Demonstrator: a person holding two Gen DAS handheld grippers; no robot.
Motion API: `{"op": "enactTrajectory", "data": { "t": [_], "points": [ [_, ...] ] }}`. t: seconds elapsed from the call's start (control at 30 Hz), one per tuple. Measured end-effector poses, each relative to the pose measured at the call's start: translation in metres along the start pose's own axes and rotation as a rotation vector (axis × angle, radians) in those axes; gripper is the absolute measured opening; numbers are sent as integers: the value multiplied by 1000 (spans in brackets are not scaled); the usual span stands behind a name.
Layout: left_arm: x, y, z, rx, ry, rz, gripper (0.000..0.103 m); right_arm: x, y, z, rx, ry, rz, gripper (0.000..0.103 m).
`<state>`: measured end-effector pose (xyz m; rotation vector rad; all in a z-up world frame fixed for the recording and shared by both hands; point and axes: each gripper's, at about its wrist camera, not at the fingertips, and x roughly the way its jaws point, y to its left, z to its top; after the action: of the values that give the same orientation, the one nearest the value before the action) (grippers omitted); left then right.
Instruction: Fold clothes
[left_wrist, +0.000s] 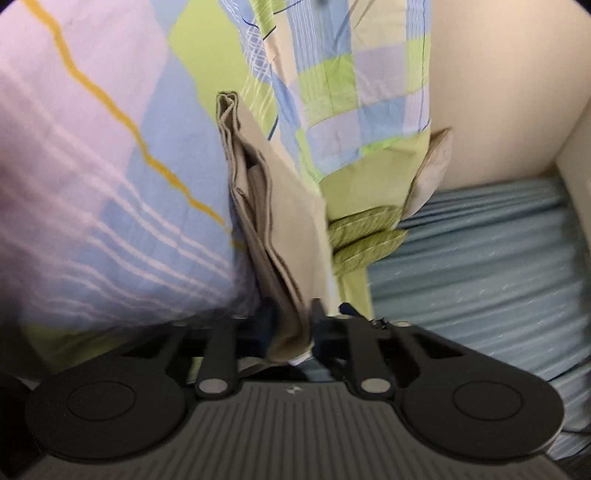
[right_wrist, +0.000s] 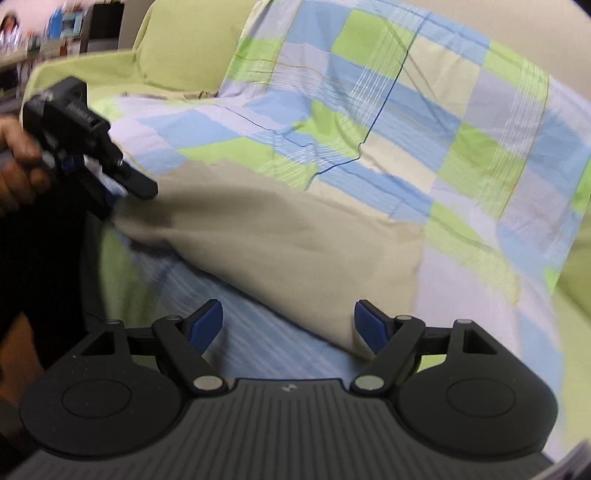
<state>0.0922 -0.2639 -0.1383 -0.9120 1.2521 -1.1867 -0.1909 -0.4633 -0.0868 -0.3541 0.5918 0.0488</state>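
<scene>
A folded beige garment (right_wrist: 295, 243) lies on a checked blue, green and white sheet (right_wrist: 388, 110). My left gripper (left_wrist: 291, 325) is shut on the garment's corner (left_wrist: 273, 236), with the layered beige folds running up between its jaws. In the right wrist view the left gripper (right_wrist: 122, 184) grips the garment's left corner, held by a hand (right_wrist: 18, 158). My right gripper (right_wrist: 288, 325) is open, with blue fingertips (right_wrist: 207, 321) spread wide just in front of the garment's near edge, holding nothing.
A green cushion (right_wrist: 184, 48) stands behind the sheet at the back. A grey-blue ribbed fabric (left_wrist: 480, 266) lies at the right in the left wrist view, below a cream wall (left_wrist: 498, 92). A checked pillow (left_wrist: 92, 166) fills that view's left.
</scene>
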Motion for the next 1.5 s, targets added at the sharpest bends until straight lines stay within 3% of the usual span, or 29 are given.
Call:
{"op": "enactTrajectory", "data": {
  "t": [0.13,0.17,0.2,0.23,0.3,0.4,0.5,0.6,0.7,0.77,0.8,0.9,1.0,1.1,1.2,1.23,1.33,1.5],
  "points": [
    [1,-8,6,44,-16,-30,1,7,9,-5,-246,32,-84,72],
    [0,-10,8,53,-18,-35,1,10,11,-6,-293,33,-102,67],
    [-1,-12,10,61,-20,-39,1,13,11,-7,-328,31,-123,49],
    [-2,-15,13,70,-24,-39,1,15,10,-7,-342,29,-128,41],
    [-4,-16,19,81,-26,-37,0,20,11,-8,-367,31,-132,41],
    [-5,-25,35,122,-26,-26,0,29,15,-8,-407,22,-113,8],
    [-15,-47,53,200,-14,-9,0,26,15,4,-345,2,-119,8],
    [-33,-61,56,258,9,54,0,19,27,11,-342,-26,-121,8],
    [-42,-46,49,243,65,172,0,21,51,10,-326,-34,-75,9],
    [-44,-36,40,234,101,259,0,28,57,4,-299,-6,-59,16],
    [-46,-34,37,240,111,281,1,27,57,3,-265,-2,-42,20],
    [-61,-43,32,288,105,292,1,12,45,6,-136,-23,22,21],
    [-71,-63,44,372,82,305,1,-10,11,7,109,-85,105,26],
    [-70,-73,61,411,54,317,13,-21,-30,3,348,-161,143,34],
    [-57,-73,82,436,33,351,43,-12,-71,0,559,-205,163,44],
    [-50,-70,88,436,42,360,44,-2,-83,-1,609,-199,177,51],
    [-25,-60,105,428,100,387,45,32,-117,-3,741,-153,214,52],
    [6,-48,121,420,208,405,45,81,-132,2,737,25,272,52]
  ]
}}
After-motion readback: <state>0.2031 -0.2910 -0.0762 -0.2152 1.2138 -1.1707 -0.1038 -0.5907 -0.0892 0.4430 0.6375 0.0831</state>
